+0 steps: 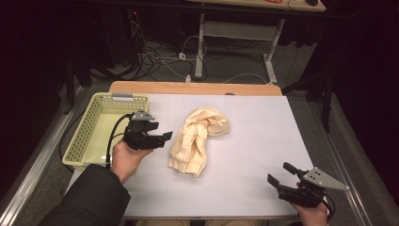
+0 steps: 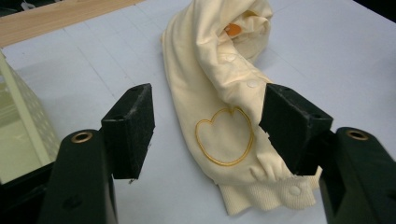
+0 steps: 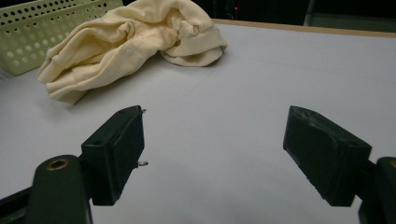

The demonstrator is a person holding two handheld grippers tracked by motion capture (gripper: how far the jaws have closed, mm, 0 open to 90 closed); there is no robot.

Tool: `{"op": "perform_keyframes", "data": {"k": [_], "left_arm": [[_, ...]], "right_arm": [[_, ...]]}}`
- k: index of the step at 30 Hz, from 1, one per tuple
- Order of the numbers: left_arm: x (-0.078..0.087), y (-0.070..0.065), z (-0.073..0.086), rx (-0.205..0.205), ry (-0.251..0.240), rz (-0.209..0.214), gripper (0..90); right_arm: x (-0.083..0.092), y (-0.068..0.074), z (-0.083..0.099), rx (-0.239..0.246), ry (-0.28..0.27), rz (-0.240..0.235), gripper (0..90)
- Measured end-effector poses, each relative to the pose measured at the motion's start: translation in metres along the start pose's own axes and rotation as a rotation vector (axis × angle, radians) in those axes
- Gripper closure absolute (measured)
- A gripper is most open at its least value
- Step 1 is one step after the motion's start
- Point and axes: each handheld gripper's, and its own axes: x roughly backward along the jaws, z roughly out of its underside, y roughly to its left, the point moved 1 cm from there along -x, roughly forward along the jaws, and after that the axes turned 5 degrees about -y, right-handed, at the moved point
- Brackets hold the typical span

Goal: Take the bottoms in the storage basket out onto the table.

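Tool in the left hand (image 1: 164, 136) is hovering just beside the cream garment (image 1: 197, 140), with its jaws standing wide apart and gripping nothing; in the left gripper view the cloth is showing between and beyond the two pads, but neither pad is pressing on it. That garment is lying crumpled near the middle of the surface (image 1: 263, 136), between the two hands. Its long axis is running from the far, bunched-up end towards the person, ending in a ribbed hem (image 2: 261, 196) at the near end, and the left tool is pointing across that axis from the side where the pale green basket (image 1: 89, 125) is sitting. An embroidered outline (image 2: 225, 136) is facing up close to the hem, right ahead of the left tool's opening.

Right tool (image 1: 278, 175) is waiting at the near right corner of the surface, well apart from the garment, its jaws likewise spread wide with only bare surface between them; from its own view the cloth is lying far ahead and to the left.

So the left tool is plainly the nearer one, and the coming move is probably turning on that: a short push forward should bring its pads round the near part of the cloth, with the basket lying just behind it.
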Motion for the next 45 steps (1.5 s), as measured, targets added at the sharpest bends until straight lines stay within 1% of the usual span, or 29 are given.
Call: {"op": "perform_keyframes", "data": {"k": [9, 17, 26, 34, 37, 45], "left_arm": [[0.008, 0.001, 0.002, -0.014, -0.003, -0.008, 33.3], [0.017, 0.005, 0.006, -0.010, -0.013, -0.016, 33.3], [0.023, 0.008, 0.010, -0.016, -0.011, -0.024, 33.3], [0.031, 0.011, 0.014, -0.015, -0.022, -0.034, 33.3], [0.034, 0.011, 0.015, -0.020, -0.027, -0.037, 33.3], [0.039, 0.011, 0.017, -0.018, -0.037, -0.031, 33.3]], "right_arm": [[0.000, 0.000, 0.000, -0.003, -0.002, 0.005, 20.8], [0.000, 0.000, 0.000, 0.001, -0.002, 0.005, 20.7], [0.000, 0.000, 0.000, -0.001, -0.002, 0.006, 20.7], [0.000, 0.000, 0.000, -0.001, -0.001, 0.006, 20.6], [0.000, 0.000, 0.000, 0.001, -0.001, 0.005, 20.6], [0.000, 0.000, 0.000, -0.001, -0.001, 0.005, 20.6]]}}
